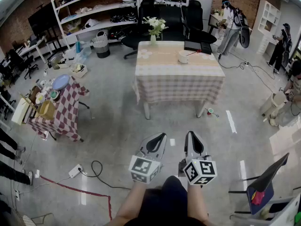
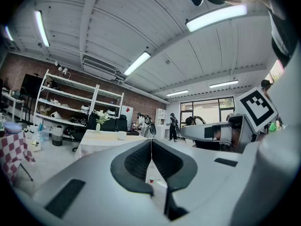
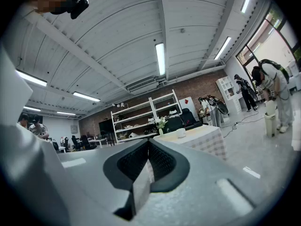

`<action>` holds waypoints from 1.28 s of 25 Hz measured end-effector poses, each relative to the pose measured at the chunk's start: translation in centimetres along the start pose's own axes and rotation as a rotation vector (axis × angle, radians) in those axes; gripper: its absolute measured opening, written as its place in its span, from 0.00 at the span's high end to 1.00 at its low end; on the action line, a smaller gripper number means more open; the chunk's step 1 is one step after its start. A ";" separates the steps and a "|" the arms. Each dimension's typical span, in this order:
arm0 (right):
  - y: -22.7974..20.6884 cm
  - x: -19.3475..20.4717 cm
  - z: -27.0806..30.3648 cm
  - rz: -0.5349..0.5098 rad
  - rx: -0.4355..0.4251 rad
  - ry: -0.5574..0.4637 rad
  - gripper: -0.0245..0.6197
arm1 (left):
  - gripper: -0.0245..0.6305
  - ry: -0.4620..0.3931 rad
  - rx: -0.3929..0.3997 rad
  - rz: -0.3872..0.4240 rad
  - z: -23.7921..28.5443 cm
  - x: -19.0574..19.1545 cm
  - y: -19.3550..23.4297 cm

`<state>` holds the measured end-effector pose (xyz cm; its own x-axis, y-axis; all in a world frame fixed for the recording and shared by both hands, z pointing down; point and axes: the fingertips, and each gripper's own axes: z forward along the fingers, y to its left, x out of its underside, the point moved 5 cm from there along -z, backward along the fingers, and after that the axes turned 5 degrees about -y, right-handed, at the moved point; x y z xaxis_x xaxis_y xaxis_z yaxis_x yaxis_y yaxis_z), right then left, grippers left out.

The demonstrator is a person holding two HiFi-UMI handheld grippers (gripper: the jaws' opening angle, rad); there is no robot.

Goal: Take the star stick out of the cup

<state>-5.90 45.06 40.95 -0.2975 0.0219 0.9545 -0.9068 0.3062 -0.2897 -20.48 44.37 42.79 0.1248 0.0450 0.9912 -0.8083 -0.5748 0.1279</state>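
A white cup (image 1: 183,56) stands on the right part of a table with a checked cloth (image 1: 178,79), far ahead across the floor. A thin reddish stick (image 1: 193,54) leans out of it to the right; its star is too small to make out. The cup also shows small in the left gripper view (image 2: 122,135) and the right gripper view (image 3: 181,132). Both grippers are held side by side close to the body, pointing level at the table. My left gripper (image 1: 162,135) (image 2: 151,144) is shut with nothing in it. So is my right gripper (image 1: 192,133) (image 3: 148,143).
A vase of flowers (image 1: 154,29) and a black flat case (image 1: 197,46) share the table. A small table with a red checked cloth (image 1: 63,114) stands left. A small cup (image 1: 210,111) lies by the table leg. Cables (image 1: 96,168) run at lower left, a black chair (image 1: 268,182) at lower right. People stand at far right.
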 end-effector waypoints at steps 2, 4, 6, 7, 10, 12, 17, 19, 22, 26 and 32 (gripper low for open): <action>-0.1 0.0 0.6 0.004 -0.006 0.000 0.96 | 0.94 0.000 0.001 0.000 0.5 -0.1 0.4; 0.0 -0.2 1.2 0.012 -0.015 -0.008 0.96 | 0.94 0.000 0.000 -0.001 0.8 -0.2 0.9; 0.0 -0.3 1.6 0.018 -0.012 -0.013 0.96 | 0.94 -0.002 -0.003 -0.005 1.1 -0.3 1.3; -0.1 -0.3 1.7 0.016 -0.005 -0.012 0.96 | 0.94 -0.002 -0.002 -0.008 1.2 -0.3 1.4; -0.7 -0.1 1.7 0.008 0.015 0.000 0.96 | 0.94 0.002 0.005 -0.016 1.6 0.0 1.5; -1.1 0.0 1.8 0.013 0.026 0.005 0.96 | 0.94 0.005 0.011 -0.020 2.0 0.1 1.6; -2.2 0.1 2.6 0.015 0.037 0.008 0.96 | 0.94 0.002 0.018 -0.019 3.3 0.2 1.7; -2.7 -0.1 3.2 0.017 0.034 0.004 0.96 | 0.94 -0.003 0.020 -0.015 4.1 0.1 1.8; -3.6 -0.4 4.3 0.014 0.027 -0.002 0.96 | 0.94 -0.010 0.014 -0.010 5.4 0.0 2.1; -4.8 -0.7 6.3 0.011 0.027 0.000 0.96 | 0.94 -0.013 0.009 -0.005 7.4 -0.2 2.9; -6.1 -1.3 9.9 0.005 0.005 -0.009 0.96 | 0.94 -0.018 0.007 0.000 10.8 -0.3 4.3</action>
<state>-2.90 33.68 40.74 -0.3050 0.0150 0.9522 -0.9065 0.3018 -0.2951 -17.75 33.08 42.64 0.1353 0.0306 0.9903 -0.8042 -0.5805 0.1278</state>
